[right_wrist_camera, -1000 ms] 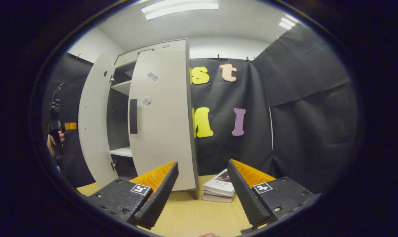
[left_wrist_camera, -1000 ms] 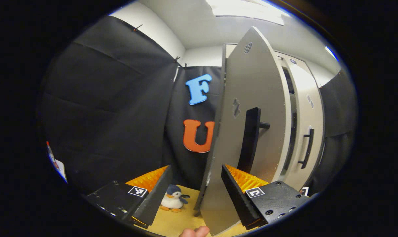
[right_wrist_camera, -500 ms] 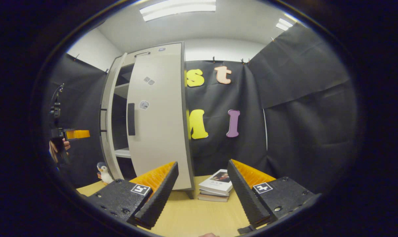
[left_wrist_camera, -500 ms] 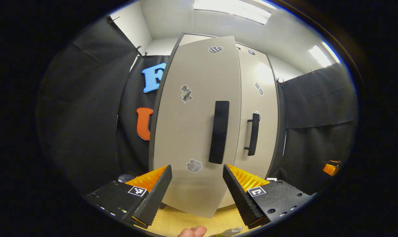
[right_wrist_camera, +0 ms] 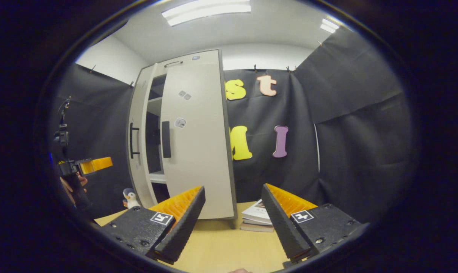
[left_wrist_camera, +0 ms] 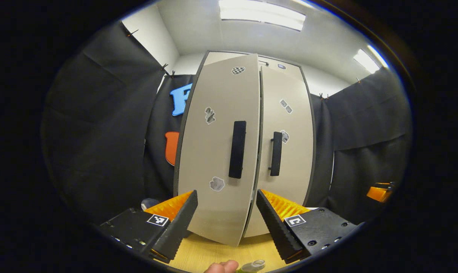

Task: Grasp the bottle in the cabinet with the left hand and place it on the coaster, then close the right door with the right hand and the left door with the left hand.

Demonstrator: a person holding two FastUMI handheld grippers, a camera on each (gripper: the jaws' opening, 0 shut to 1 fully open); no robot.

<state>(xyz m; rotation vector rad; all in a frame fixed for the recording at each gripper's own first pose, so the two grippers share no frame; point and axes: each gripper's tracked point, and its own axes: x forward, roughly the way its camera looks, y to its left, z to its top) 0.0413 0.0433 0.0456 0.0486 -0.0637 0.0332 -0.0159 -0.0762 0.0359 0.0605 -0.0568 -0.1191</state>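
Note:
The grey cabinet (left_wrist_camera: 248, 125) stands straight ahead in the left gripper view. Its left door (left_wrist_camera: 217, 151) is swung almost to, with its lower edge still standing a little proud. The right door (left_wrist_camera: 289, 151) lies flat against the cabinet front. Each door has a black handle (left_wrist_camera: 237, 149). My left gripper (left_wrist_camera: 225, 223) is open and empty just in front of the left door. The bottle's cap (left_wrist_camera: 253, 265) peeks in at the bottom edge beside a fingertip (left_wrist_camera: 221, 267). In the right gripper view my right gripper (right_wrist_camera: 232, 223) is open and empty above the table, and a dark gap with shelves (right_wrist_camera: 153, 136) shows between the doors.
A stack of books (right_wrist_camera: 257, 220) lies on the wooden table (right_wrist_camera: 221, 250) right of the cabinet. A toy penguin (right_wrist_camera: 129, 197) stands at its left. A hand holds the left gripper (right_wrist_camera: 88, 166) at the far left of the right gripper view. Black cloth walls surround the booth.
The left door has swung from wide open to almost shut, and the left gripper has come round to face the cabinet front. The right gripper has barely shifted.

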